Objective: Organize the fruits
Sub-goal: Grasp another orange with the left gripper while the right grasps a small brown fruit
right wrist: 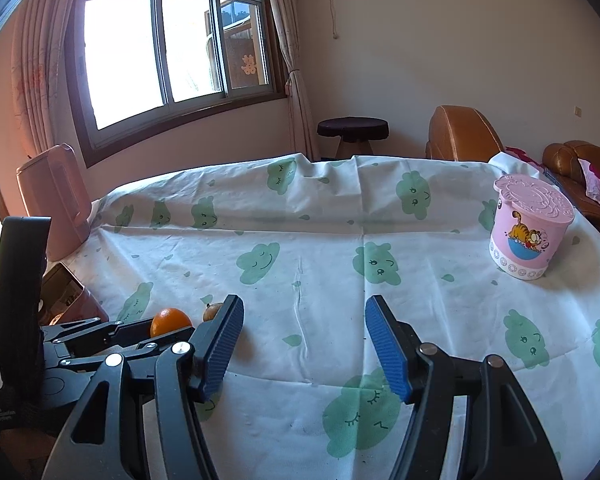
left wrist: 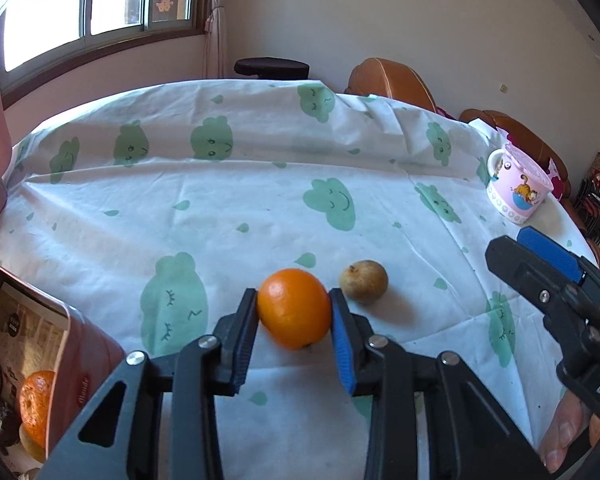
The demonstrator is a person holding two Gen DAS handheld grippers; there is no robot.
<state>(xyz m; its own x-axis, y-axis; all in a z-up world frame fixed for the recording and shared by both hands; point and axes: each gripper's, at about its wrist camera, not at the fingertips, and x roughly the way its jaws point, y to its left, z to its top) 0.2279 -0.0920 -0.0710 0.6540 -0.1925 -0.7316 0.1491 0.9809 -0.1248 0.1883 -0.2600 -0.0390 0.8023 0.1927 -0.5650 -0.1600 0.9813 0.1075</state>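
Between your left gripper's (left wrist: 294, 308) fingers sits the round orange fruit (left wrist: 294, 307), pads pressing both sides. Just right of them lies a small brownish round fruit (left wrist: 364, 282); left, a pink box (left wrist: 80, 360) reading "Blonde". Your right gripper (right wrist: 304, 344) gapes empty over the cloud-printed tablecloth (right wrist: 300, 240).

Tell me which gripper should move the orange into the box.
Left. The left gripper is already shut on the orange, and the box sits just beside it. The right gripper is open, with nothing between its fingers.
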